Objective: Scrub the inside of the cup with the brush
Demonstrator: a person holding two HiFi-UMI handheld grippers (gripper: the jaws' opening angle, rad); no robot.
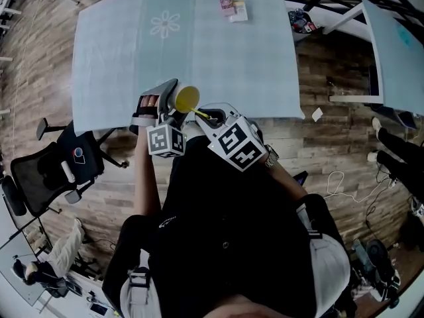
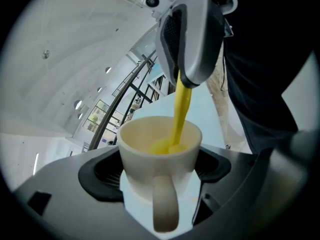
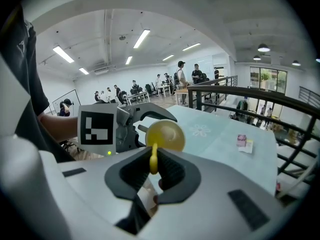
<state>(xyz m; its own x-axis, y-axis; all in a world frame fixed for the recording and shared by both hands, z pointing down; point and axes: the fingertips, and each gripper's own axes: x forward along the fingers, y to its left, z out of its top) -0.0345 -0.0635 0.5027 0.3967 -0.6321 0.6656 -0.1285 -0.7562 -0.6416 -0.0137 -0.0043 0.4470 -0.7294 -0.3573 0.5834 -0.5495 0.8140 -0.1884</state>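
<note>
Both grippers busy, brush head down in the cup

The left gripper (image 2: pixel 160 176) has its jaws clamped on the sides of the cream cup (image 2: pixel 145 144), with the handle facing its camera and the mouth tipped up. The right gripper (image 3: pixel 152 170) is pinched tight on the yellow brush (image 3: pixel 153 160), whose long handle runs from the jaws straight into the cup's mouth. It's all held over the near edge of the pale blue daisy-print table (image 1: pixel 218 58), with wood floor (image 1: pixel 331 91) around it.

I am finding no word, number or brand that I can read. The marker cube (image 1: pixel 165 140) on my left gripper (image 1: pixel 173 102) and the second marker cube (image 1: pixel 237 144) on my right gripper (image 1: pixel 204 116) are showing only black-and-white squares. Two small packets (image 1: pixel 233 8), lying far beyond both grippers on the table (image 1: pixel 119 58), are carrying print too small to make out.
</note>
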